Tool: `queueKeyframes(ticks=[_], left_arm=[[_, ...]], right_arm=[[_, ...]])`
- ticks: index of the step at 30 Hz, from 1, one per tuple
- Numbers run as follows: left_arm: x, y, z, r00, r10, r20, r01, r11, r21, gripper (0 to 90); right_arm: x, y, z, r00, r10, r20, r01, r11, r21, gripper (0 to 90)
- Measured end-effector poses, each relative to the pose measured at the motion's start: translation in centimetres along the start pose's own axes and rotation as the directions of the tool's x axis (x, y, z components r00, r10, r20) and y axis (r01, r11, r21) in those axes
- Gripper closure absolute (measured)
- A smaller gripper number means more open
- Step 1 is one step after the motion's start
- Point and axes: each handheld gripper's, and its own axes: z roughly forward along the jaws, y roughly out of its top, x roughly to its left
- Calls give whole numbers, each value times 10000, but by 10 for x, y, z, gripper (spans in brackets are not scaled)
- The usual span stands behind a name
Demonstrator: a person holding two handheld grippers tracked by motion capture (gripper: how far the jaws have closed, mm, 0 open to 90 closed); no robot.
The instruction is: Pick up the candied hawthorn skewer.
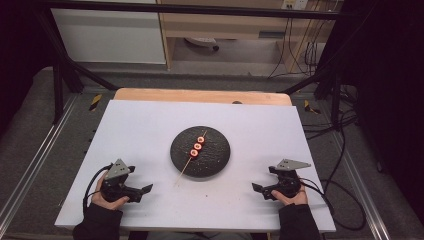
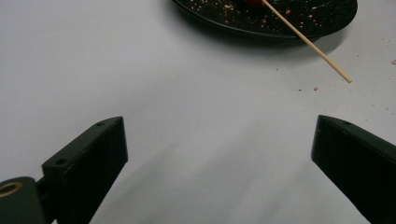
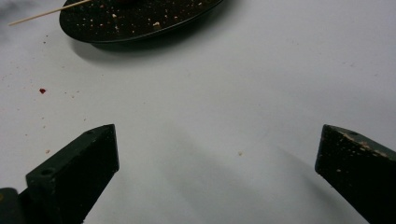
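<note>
Table point(image 1: 150, 125): white top, wooden edge at the far side, framed by black struts; grey floor around it, cables at the right, a pale cabinet beyond.

Plate point(image 1: 218, 155): black, round, at mid-table, speckled with crumbs; crumbs and a red speck are also scattered on the white top nearby.

Left gripper point(image 1: 146, 190): rested on the near left of the table, jaws spread wide, nothing between them. Right gripper point(image 1: 256, 188): rested on the near right, jaws likewise wide and empty. Both are pointed inward at the plate, well apart from it.

Skewer point(image 1: 186, 165): thin wooden stick, laid across the plate, its bare end overhanging the near-left rim.

Pieces point(image 1: 197, 147): three red rounds threaded on the skewer, over the plate.

Risks, as judged: the thin stick may be tipped or rolled if pinched off-centre at its overhang; the pieces may be slid off; the light plate may be shoved if only one gripper is used.
</note>
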Motion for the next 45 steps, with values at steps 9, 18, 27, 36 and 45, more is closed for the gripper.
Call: queueKeyframes(ticks=[9, 18, 27, 36, 45], left_arm=[[-2, 2, 1, 9999, 24, 127, -24, 10000, 0, 37], [-9, 8, 4, 9997, 156, 164, -156, 9999, 27, 38], [-15, 15, 9, 9996, 128, 262, -131, 9999, 102, 38], [-22, 31, 13, 9998, -22, 220, 18, 9999, 154, 39], [-35, 54, 24, 9999, 163, 56, -165, 9991, 393, 45]], right_arm=[[0, 0, 0, 10000, -37, -3, 37, 10000, -37, 6], [0, 0, -1, 10000, -71, 46, 72, 9999, -110, 7], [-1, 1, -1, 9999, -125, 89, 126, 9998, -152, 7], [-1, 1, -1, 9998, -112, 150, 114, 9998, -141, 6], [-1, 1, -2, 9998, -92, 198, 95, 9999, -141, 6]])
